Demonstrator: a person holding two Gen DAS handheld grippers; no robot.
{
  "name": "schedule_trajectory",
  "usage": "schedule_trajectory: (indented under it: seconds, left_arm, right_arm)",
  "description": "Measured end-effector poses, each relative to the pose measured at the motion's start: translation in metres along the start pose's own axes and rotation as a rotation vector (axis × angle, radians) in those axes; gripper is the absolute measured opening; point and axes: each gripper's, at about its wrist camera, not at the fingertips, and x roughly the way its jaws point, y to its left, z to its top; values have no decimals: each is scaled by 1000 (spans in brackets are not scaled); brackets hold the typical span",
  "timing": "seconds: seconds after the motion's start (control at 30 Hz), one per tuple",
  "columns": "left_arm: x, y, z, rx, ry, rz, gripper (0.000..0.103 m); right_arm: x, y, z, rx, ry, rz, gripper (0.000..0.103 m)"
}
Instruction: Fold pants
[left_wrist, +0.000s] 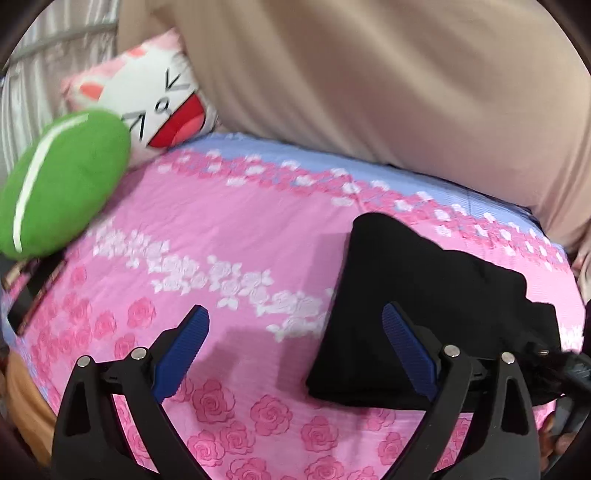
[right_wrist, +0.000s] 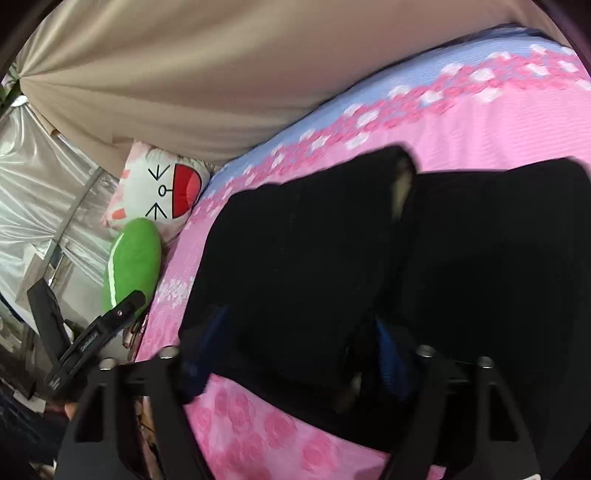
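The black pants (left_wrist: 424, 295) lie folded on the right of a pink rose-print bedsheet (left_wrist: 221, 229). In the left wrist view my left gripper (left_wrist: 297, 332) hovers open over the sheet. Its left blue pad is above bare sheet and its right pad is above the pants' left edge, with nothing between them. In the right wrist view the pants (right_wrist: 303, 251) fill the middle. My right gripper (right_wrist: 303, 343) has a thick fold of black fabric between its jaws. The cloth covers most of both blue pads (right_wrist: 388, 354), which sit against it.
A green cushion (left_wrist: 62, 184) and a cat-face pillow (left_wrist: 162, 103) lie at the bed's far left. A beige curtain (left_wrist: 369, 74) hangs behind the bed, with silvery fabric (right_wrist: 33, 192) beside it. A dark strap (left_wrist: 33, 291) lies on the left edge. The left gripper's fingers (right_wrist: 122, 310) show in the right wrist view.
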Motion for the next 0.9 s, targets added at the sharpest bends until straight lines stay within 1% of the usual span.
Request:
schedule_trajectory:
  seconds: [0.03, 0.07, 0.1, 0.17, 0.2, 0.27, 0.3, 0.33, 0.37, 0.4, 0.43, 0.47, 0.5, 0.53, 0.57, 0.6, 0.63, 0.67, 0.7, 0.73, 0.77, 0.83, 0.87, 0.9]
  left_arm:
    - [3, 3, 0, -14, 9, -9, 93]
    - [5, 7, 2, -37, 22, -21, 93]
    - [2, 8, 0, -45, 25, -26, 93]
    - [-2, 7, 0, -51, 23, -35, 93]
    - [-3, 7, 0, -50, 16, -37, 93]
    - [-5, 2, -1, -35, 1, -44, 94]
    - [-3, -2, -1, -30, 3, -47, 94]
    - [0, -6, -2, -26, 8, -52, 95]
    - [5, -11, -4, -20, 22, -63, 95]
    - [11, -15, -6, -20, 40, -71, 95]
    - [17, -20, -8, -20, 59, -87, 95]
    - [23, -28, -10, -17, 86, -119, 95]
    - [28, -34, -12, -17, 110, -146, 95]
    - [33, -40, -14, -16, 130, -170, 95]
    - [38, -47, -16, -12, 154, -193, 95]
    - [42, -52, -17, -13, 173, -206, 95]
    - [47, -57, -18, -15, 194, -235, 95]
    - [52, -59, -19, -20, 210, -256, 95]
    - [56, -62, -20, -22, 223, -266, 95]
    - [61, -64, -22, -23, 243, -276, 96]
    - [68, -68, -24, -29, 273, -302, 96]
    - [75, -70, -27, -48, 305, -327, 96]
    - [80, -70, -28, -68, 315, -344, 96]
    - [83, -69, -29, -80, 323, -360, 96]
  right_arm:
    - [6, 7, 2, -31, 9, -16, 18]
    - [7, 11, 3, -38, 12, -4, 16]
    - [1, 19, 7, -46, -10, -2, 16]
    - [-28, 34, 15, -99, -82, -25, 15]
    - [-44, 34, 20, -110, -113, -29, 15]
    - [-79, 30, 25, -127, -172, -79, 15]
    - [-97, 21, 26, -129, -200, -132, 16]
    - [-105, 12, 27, -129, -202, -172, 17]
    - [-110, -1, 26, -120, -194, -215, 19]
    - [-110, -22, 22, -75, -179, -266, 23]
    - [-102, -40, 17, -48, -136, -304, 28]
    - [-94, -50, 14, -35, -95, -337, 32]
    - [-90, -64, 7, 6, -92, -357, 32]
    - [-95, -67, 3, 31, -117, -326, 38]
    - [-102, -68, 1, 52, -137, -293, 49]
    - [-111, -66, 0, 63, -167, -289, 57]
    - [-122, -65, -1, 67, -200, -303, 70]
    - [-130, -64, -4, 67, -231, -323, 75]
    - [-134, -66, -6, 61, -238, -346, 75]
    - [-134, -69, -7, 64, -220, -351, 75]
    - [-131, -75, -9, 81, -196, -341, 75]
    - [-121, -89, -14, 158, -151, -246, 75]
    - [-116, -93, -16, 183, -132, -213, 75]
    - [-112, -96, -19, 194, -130, -208, 75]
